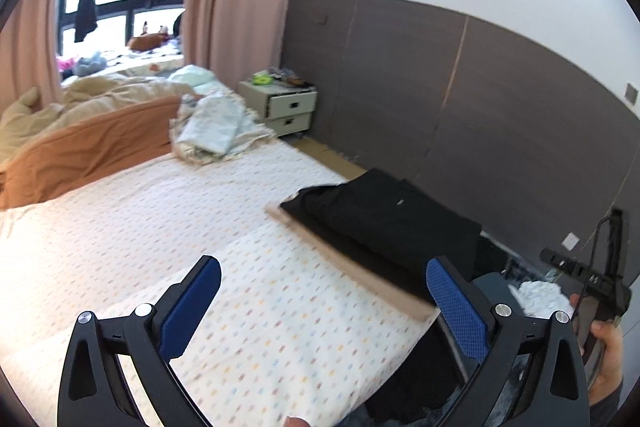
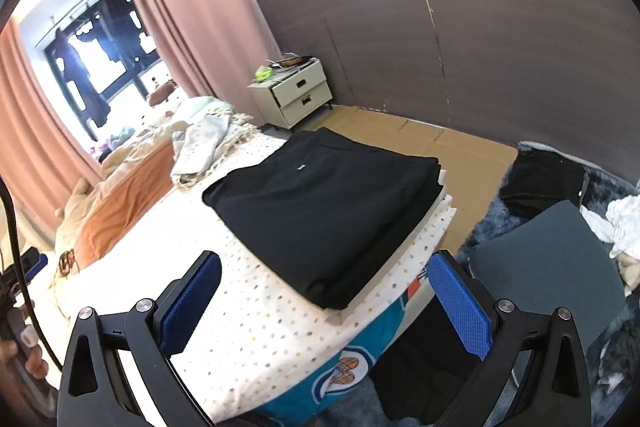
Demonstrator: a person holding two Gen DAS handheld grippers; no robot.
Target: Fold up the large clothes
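While I look along the left gripper (image 1: 322,301), its jaws stand wide apart with nothing between them, held above the dotted bed sheet (image 1: 168,227). Ahead and to the right, the folded black garment (image 1: 384,223) lies flat at the bed's corner.

From the right wrist, my right gripper (image 2: 324,301) is likewise spread wide and empty. That black garment (image 2: 324,207) sits just beyond its fingers, resting on the sheet (image 2: 264,323), with a nightstand (image 2: 298,93) further back.
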